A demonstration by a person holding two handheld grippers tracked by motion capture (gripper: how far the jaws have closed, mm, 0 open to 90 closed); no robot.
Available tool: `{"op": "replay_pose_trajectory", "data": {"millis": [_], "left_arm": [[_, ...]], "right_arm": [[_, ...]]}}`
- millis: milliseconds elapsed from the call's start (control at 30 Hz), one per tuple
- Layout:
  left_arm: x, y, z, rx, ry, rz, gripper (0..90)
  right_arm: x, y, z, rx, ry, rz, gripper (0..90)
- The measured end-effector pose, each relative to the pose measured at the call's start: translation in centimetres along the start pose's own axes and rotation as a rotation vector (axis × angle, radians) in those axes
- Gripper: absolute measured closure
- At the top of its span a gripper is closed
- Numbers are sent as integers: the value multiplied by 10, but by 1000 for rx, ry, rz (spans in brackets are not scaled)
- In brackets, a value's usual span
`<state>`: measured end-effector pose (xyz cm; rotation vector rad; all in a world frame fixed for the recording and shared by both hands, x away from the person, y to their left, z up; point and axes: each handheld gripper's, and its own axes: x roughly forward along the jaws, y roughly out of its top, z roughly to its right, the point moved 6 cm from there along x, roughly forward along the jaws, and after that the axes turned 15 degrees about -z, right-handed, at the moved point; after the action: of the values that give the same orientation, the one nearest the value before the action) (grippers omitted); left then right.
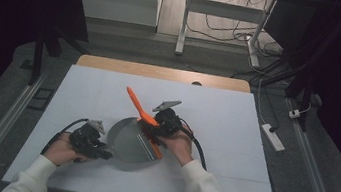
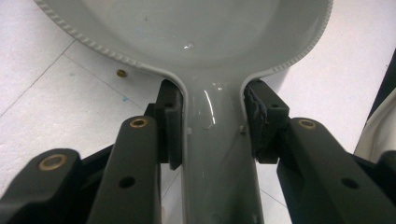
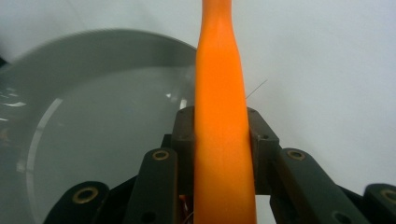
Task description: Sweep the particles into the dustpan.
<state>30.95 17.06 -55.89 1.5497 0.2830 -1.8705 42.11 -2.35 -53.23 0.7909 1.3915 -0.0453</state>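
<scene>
Left gripper point(image 1: 100, 153): it is clamping the pan's handle point(image 2: 219, 158), both pads point(image 2: 172, 123) pressing flat against its sides just below where the handle widens into the bowl.
Right gripper point(image 1: 156, 127): it is pinching the orange spatula point(image 1: 143, 114) across its handle, jaws tight on either side in the right gripper view.
Pan point(image 1: 128, 139): grey and round, it is sitting on the tabletop point(image 1: 83, 94) a little toward the near edge and about midway between the left and right edges; its handle is pointing toward the near left corner.
Pan rim: in the left gripper view it is showing a fine ribbed edge, with the bowl empty and shining.
Spatula: its orange handle is angling up and away toward the far edge, while its lower end is reaching down over the pan's right side; whether it is touching the pan cannot be told.
Hands: the left hand point(image 1: 62, 149) is gripping its tool by the near left of the pan, the right hand point(image 1: 179, 145) is holding its tool just right of the pan; white sleeves are coming in from the near edge.
Tabletop: white, with faint seams and a small brass dot point(image 2: 122, 73) near the pan.
</scene>
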Motion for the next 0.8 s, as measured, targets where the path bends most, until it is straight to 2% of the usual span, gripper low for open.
{"op": "replay_pose_trajectory", "data": {"millis": [33,100,133,167,233,267,300,333,400,500,600,800], "left_arm": [[0,0,0,0,1,0,621],[0,0,0,6,3,-4,621],[0,0,0,4,4,-2,621],[0,0,0,4,4,-1,621],[0,0,0,3,4,0,620],[0,0,0,3,5,0,620],[0,0,0,2,5,1,620],[0,0,0,3,5,1,621],[0,-1,0,8,3,-2,621],[0,-1,-1,7,3,0,621],[0,-1,-1,8,5,-1,621],[0,-1,0,5,7,2,621]], "right_arm": [[-1,3,-9,-9,36,20,694],[-1,4,-12,-21,42,20,694],[-1,8,-23,-46,76,24,694],[-2,9,-26,-55,89,26,693],[-3,10,-30,-61,95,30,693],[-9,13,-30,-68,78,57,693],[-9,13,-30,-68,78,57,693],[-18,13,-25,-52,52,78,693],[-21,12,-23,-42,45,85,693],[-31,8,-8,-12,14,105,694],[-36,1,7,20,-17,102,693],[-37,-8,17,53,-41,88,693]]}}
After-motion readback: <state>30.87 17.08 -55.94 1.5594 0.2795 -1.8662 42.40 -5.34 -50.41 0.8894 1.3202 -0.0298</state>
